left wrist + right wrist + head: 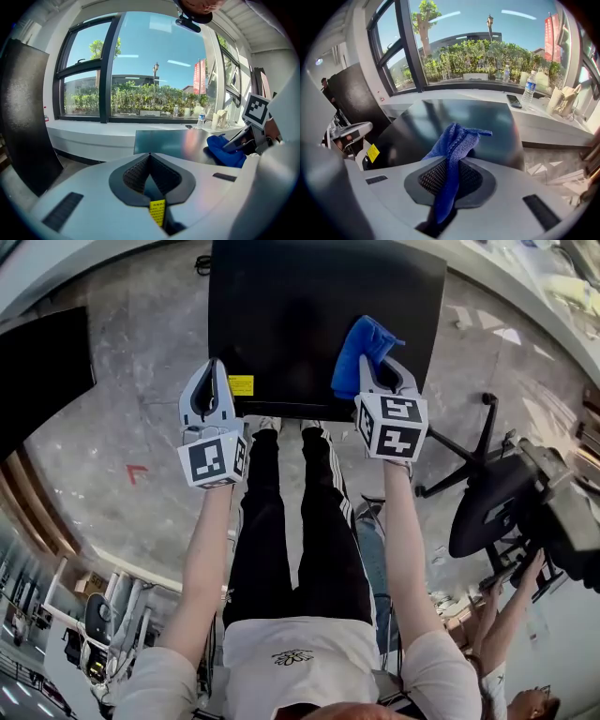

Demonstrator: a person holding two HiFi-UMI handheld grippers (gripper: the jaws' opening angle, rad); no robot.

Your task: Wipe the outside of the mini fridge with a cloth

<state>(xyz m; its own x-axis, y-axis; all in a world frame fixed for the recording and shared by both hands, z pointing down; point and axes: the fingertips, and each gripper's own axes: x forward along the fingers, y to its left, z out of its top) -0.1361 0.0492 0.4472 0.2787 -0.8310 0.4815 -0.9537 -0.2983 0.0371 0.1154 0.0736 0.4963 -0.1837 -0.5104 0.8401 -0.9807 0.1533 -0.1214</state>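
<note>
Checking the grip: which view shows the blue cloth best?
The right gripper view: the blue woven cloth is large, central, pinched in the right claw. The head view shows it bunched over the black mini fridge; the left gripper view, a small lump at the right.

Close up, the left tool [150,157] has its jaws closed together, nothing between them. A yellow sticker [157,212] shows through the gap below the tips. Beyond lies the dark fridge [168,143] top. At right, a blue cloth [225,152] rests on it, gripped by the right tool [236,142] (its marker cube [257,108] above). Behind are a white sill [93,133] and windows [154,61] onto shrubs [140,101].
</note>
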